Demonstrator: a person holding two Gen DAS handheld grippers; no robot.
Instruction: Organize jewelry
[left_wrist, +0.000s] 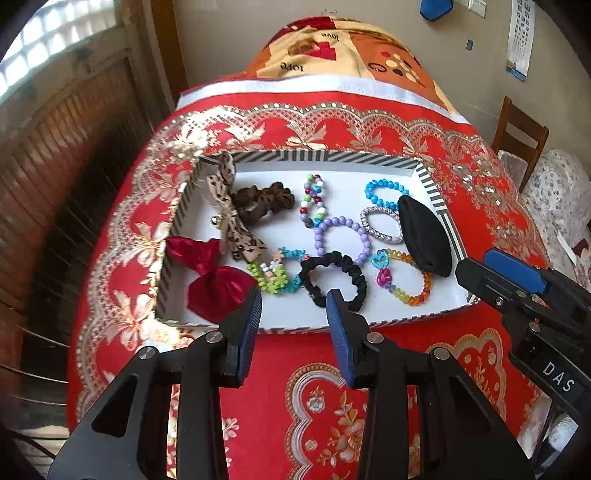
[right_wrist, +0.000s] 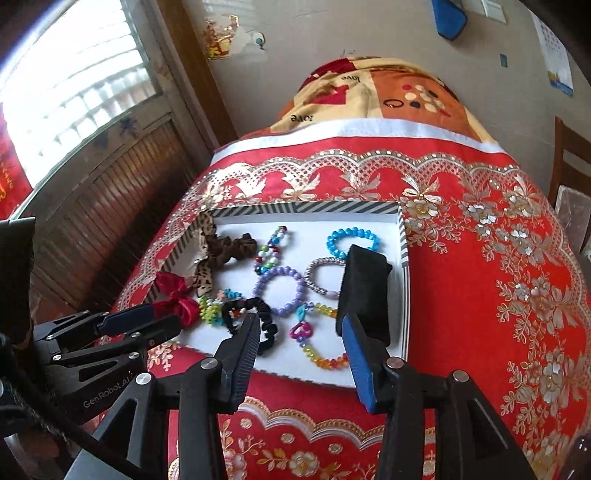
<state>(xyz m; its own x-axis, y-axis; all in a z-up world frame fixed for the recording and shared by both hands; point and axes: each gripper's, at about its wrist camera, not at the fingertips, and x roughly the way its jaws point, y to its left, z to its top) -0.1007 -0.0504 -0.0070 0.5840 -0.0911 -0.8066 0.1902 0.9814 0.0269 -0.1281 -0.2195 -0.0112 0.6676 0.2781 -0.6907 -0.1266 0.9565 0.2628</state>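
A striped-rim white tray (left_wrist: 332, 156) (right_wrist: 405, 236) holds jewelry: a black scrunchie (left_wrist: 334, 277) (right_wrist: 263, 325), a purple bead bracelet (left_wrist: 341, 236) (right_wrist: 280, 290), a blue bead bracelet (left_wrist: 386, 192) (right_wrist: 352, 242), a rainbow bracelet (left_wrist: 404, 282) (right_wrist: 321, 354), a red bow (left_wrist: 210, 280) (right_wrist: 173, 299), a brown scrunchie (left_wrist: 264, 199) and a black pouch (left_wrist: 424, 236) (right_wrist: 365, 291). My left gripper (left_wrist: 293, 314) is open and empty over the tray's near edge by the black scrunchie. My right gripper (right_wrist: 299, 343) is open and empty above the tray's near right part.
The tray lies on a red floral cloth (left_wrist: 314, 406) (right_wrist: 480, 295) over a table. A patterned blanket (left_wrist: 343, 44) is heaped behind it. A wooden chair (left_wrist: 521, 136) stands at the right, a wooden shutter wall (left_wrist: 74, 166) at the left.
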